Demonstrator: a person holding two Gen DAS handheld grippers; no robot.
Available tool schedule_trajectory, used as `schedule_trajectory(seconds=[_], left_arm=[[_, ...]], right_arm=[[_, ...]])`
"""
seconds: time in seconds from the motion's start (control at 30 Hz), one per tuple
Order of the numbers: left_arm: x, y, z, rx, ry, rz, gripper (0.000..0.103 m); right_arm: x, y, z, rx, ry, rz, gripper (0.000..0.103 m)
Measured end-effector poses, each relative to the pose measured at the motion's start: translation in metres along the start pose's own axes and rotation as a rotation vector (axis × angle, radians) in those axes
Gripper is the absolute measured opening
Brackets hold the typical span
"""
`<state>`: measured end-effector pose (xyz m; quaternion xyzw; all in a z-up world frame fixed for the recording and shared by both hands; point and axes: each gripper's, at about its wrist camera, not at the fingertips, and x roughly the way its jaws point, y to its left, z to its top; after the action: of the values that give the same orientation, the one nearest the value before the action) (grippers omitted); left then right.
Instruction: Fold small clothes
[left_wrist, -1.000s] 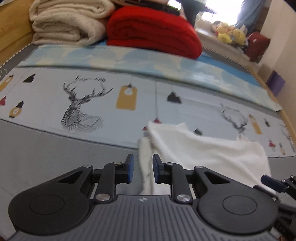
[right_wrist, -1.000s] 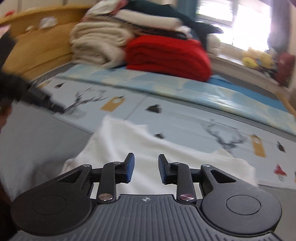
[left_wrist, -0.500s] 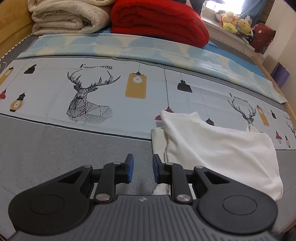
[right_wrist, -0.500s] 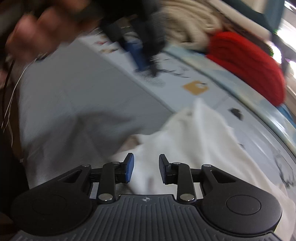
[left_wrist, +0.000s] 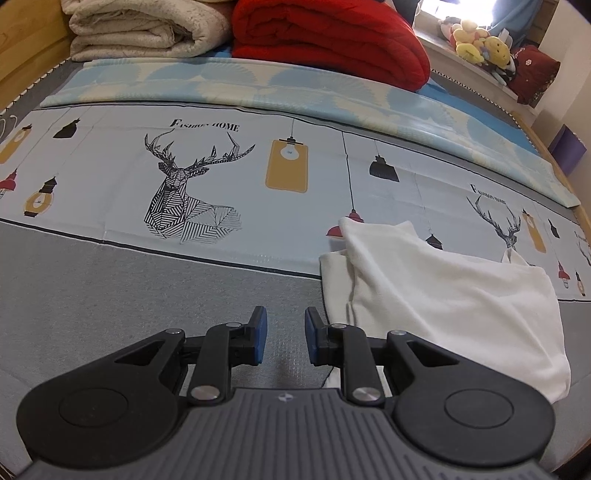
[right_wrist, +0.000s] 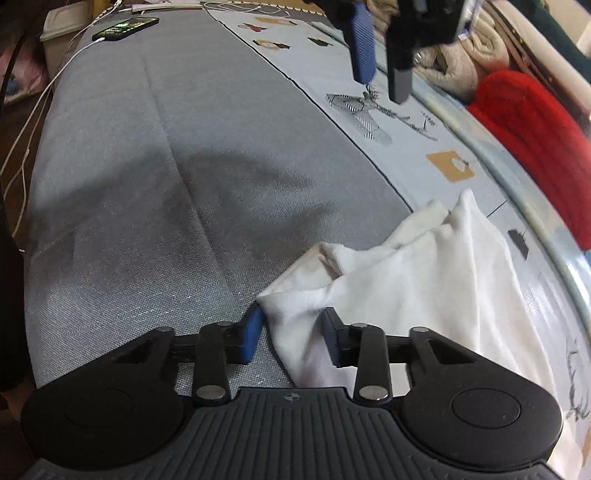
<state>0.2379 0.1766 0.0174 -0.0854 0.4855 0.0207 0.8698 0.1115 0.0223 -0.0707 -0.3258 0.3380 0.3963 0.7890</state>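
While the white garment (right_wrist: 424, 280) lies rumpled on the bed, half on the grey sheet (right_wrist: 166, 184) and half on the deer-print mat (left_wrist: 207, 177), the step in hand is judged to be the pick-up of a corner for a fold. The right gripper (right_wrist: 291, 332) is set low over the cloth's near corner: a fold of fabric is seen between its blue pads (right_wrist: 253, 330), w/ a gap left on each side, so the jaws are read as apart and nothing is grasped yet. The left gripper (left_wrist: 282, 334) is held beside the garment's left edge, over bare grey sheet; its jaws are parted too, w/ nothing between them. In the right wrist view its fingers are seen hanging above the mat, well apart from the cloth.

Next move, as judged: the right jaws are to be closed on the corner, and the left gripper is to be brought approx. onto the other near corner, so both can be lifted and carried across together. Care is called for re: pinching only the garment, not the sheet beneath.
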Motion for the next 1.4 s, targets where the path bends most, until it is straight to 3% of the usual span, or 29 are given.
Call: schedule_trajectory(seconds=[0.13, 0.23, 0.3, 0.4, 0.47, 0.6, 0.7, 0.77, 0.83, 0.93, 1.07, 1.3, 1.4], left_arm=[[0.0, -0.002, -0.001, 0.0, 0.006, -0.006, 0.024], [0.005, -0.002, -0.003, -0.029, 0.04, -0.048, 0.029], [0.014, -0.002, -0.004, -0.079, 0.102, -0.112, 0.052], [0.03, -0.001, -0.007, -0.171, 0.207, -0.232, 0.079], [0.042, -0.001, -0.009, -0.228, 0.281, -0.291, 0.088], [0.069, -0.01, -0.016, -0.26, 0.404, -0.298, 0.088], [0.082, -0.017, -0.019, -0.28, 0.427, -0.318, 0.088], [0.091, -0.02, -0.021, -0.299, 0.435, -0.335, 0.086], [0.1, -0.025, -0.023, -0.301, 0.449, -0.333, 0.077], [0.105, -0.034, -0.024, -0.265, 0.45, -0.314, 0.057], [0.095, -0.037, -0.023, -0.212, 0.411, -0.276, 0.023], [0.05, -0.023, -0.01, -0.193, 0.273, -0.213, 0.02], [0.045, -0.031, -0.006, -0.172, 0.262, -0.195, 0.02]], right_arm=[[-0.002, -0.006, 0.001, 0.031, 0.006, 0.018, 0.012], [-0.012, -0.012, 0.002, 0.07, -0.023, 0.03, 0.007], [-0.025, -0.019, 0.003, 0.114, -0.054, 0.039, 0.007], [-0.047, -0.032, 0.002, 0.188, -0.098, 0.064, 0.007], [-0.062, -0.039, 0.0, 0.228, -0.133, 0.084, 0.007], [-0.094, -0.055, -0.009, 0.306, -0.202, 0.14, 0.007], [-0.115, -0.064, -0.017, 0.343, -0.242, 0.175, 0.007], [-0.125, -0.066, -0.023, 0.35, -0.258, 0.186, 0.007], [-0.133, -0.067, -0.026, 0.348, -0.267, 0.194, 0.007], [-0.138, -0.066, -0.028, 0.333, -0.281, 0.203, 0.006], [-0.138, -0.065, -0.028, 0.314, -0.276, 0.215, 0.005], [-0.139, -0.058, -0.015, 0.307, -0.32, 0.281, 0.005], [-0.138, -0.063, -0.014, 0.335, -0.329, 0.297, 0.005]])
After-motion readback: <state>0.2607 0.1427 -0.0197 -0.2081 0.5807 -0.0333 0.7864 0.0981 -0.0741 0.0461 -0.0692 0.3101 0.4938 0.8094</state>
